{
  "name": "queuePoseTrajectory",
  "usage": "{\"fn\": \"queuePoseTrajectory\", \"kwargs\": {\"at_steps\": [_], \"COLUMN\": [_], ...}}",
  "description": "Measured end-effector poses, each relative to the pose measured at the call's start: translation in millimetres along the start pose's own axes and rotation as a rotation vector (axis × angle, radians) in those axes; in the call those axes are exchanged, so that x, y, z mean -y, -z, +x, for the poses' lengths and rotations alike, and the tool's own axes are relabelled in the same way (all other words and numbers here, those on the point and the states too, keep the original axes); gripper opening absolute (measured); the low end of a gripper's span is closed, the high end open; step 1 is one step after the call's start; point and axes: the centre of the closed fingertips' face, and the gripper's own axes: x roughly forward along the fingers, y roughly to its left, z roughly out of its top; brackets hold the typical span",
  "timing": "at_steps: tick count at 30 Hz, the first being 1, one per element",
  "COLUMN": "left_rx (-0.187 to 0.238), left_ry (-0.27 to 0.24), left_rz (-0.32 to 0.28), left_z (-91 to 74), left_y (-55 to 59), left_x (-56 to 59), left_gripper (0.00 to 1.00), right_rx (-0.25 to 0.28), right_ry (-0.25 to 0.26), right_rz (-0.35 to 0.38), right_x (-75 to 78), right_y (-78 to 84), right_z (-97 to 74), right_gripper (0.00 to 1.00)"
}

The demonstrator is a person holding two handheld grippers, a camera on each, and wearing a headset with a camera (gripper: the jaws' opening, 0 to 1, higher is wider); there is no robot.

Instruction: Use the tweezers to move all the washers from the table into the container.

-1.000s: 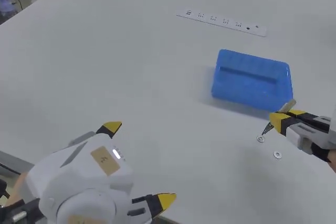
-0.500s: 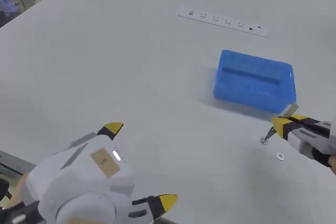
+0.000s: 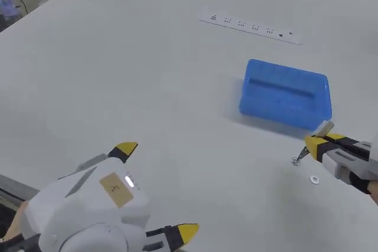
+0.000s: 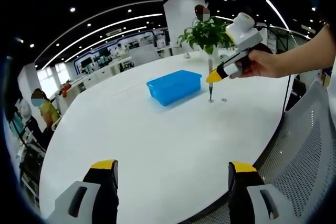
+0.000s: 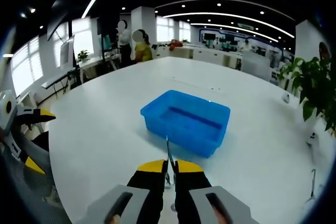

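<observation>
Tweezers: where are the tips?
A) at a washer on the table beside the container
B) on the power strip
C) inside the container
A: the tweezers in the right claw point down at a washer on the table, just outside the container.

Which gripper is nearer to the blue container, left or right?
Right. The right gripper, clamping tweezers, is just off the container at its near corner, by a washer. The left gripper, jaws open, is far off at the table edge.
</observation>
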Motion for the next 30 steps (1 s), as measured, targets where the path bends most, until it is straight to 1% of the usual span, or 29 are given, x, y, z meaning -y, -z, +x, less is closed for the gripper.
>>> {"fn": "queuePoseTrajectory", "kwargs": {"at_steps": [4,7,11,13,16,21,30], "left_rx": [-0.002,-0.001,-0.003,-0.005,-0.006,-0.011,-0.012], "left_ry": [0.003,0.004,0.003,0.003,0.001,0.002,-0.004], "left_rz": [0.0,-0.002,0.001,0.0,0.0,0.003,0.003], "left_z": [0.2,0.2,0.2,0.3,0.3,0.6,0.5], "left_y": [0.7,0.4,0.6,1.0,1.2,2.3,2.4], "left_x": [0.5,0.7,0.8,0.8,0.4,0.4,-0.6], "left_gripper": [0.89,0.89,0.89,0.89,0.89,0.89,0.88], "right_rx": [-0.002,-0.013,-0.017,-0.018,-0.026,-0.022,-0.006], "right_ry": [0.009,0.028,0.031,0.032,0.031,0.032,0.042], "right_rz": [-0.017,-0.04,-0.063,-0.062,-0.033,-0.022,-0.05], "right_x": [-0.3,0.0,-1.8,-1.3,1.2,2.5,-0.8], "right_y": [-0.2,0.3,1.2,1.2,0.1,0.2,1.3], "right_z": [0.6,0.1,-0.8,-0.9,-0.3,0.1,-0.2], "right_gripper": [0.02,0.02,0.03,0.03,0.03,0.03,0.01]}}
